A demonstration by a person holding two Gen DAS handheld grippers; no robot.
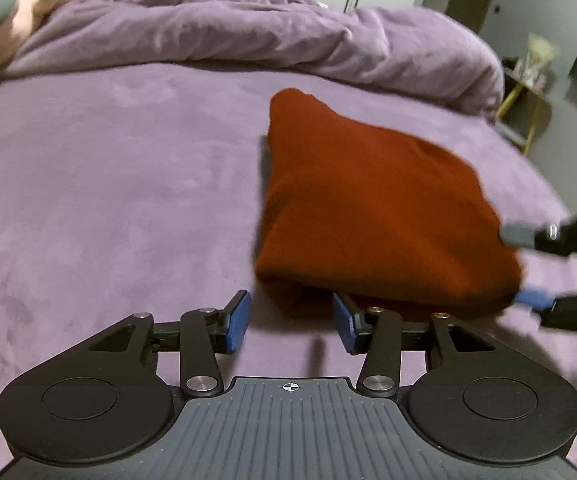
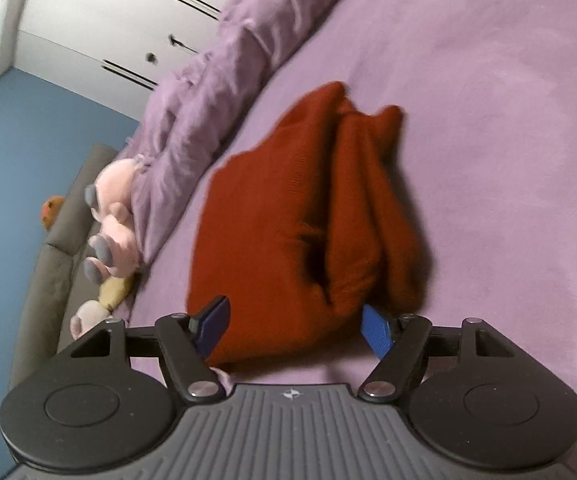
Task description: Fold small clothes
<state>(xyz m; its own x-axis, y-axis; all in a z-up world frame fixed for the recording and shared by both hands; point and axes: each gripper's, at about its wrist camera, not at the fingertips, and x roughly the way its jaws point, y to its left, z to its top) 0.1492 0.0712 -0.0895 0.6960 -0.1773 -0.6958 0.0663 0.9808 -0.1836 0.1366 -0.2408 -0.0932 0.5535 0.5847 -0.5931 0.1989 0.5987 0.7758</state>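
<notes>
A dark red knitted garment (image 1: 372, 204) lies folded in a thick bundle on the purple bed sheet (image 1: 108, 184). My left gripper (image 1: 291, 322) is open just in front of the bundle's near edge, its right pad tucked under the cloth. My right gripper (image 2: 294, 330) is open around the bundle's near end (image 2: 288, 240), the blue pads on either side of the cloth, not closed on it. In the left wrist view the right gripper (image 1: 528, 268) shows at the bundle's right end with its fingers spread.
A rumpled purple duvet (image 1: 248, 32) lies along the far side of the bed. A pink plush toy (image 1: 28, 4) sits at the far left, also seen in the right wrist view (image 2: 112, 208). A grey headboard (image 2: 56, 240), white wardrobe (image 2: 108, 32) and small side table (image 1: 524, 108) surround the bed.
</notes>
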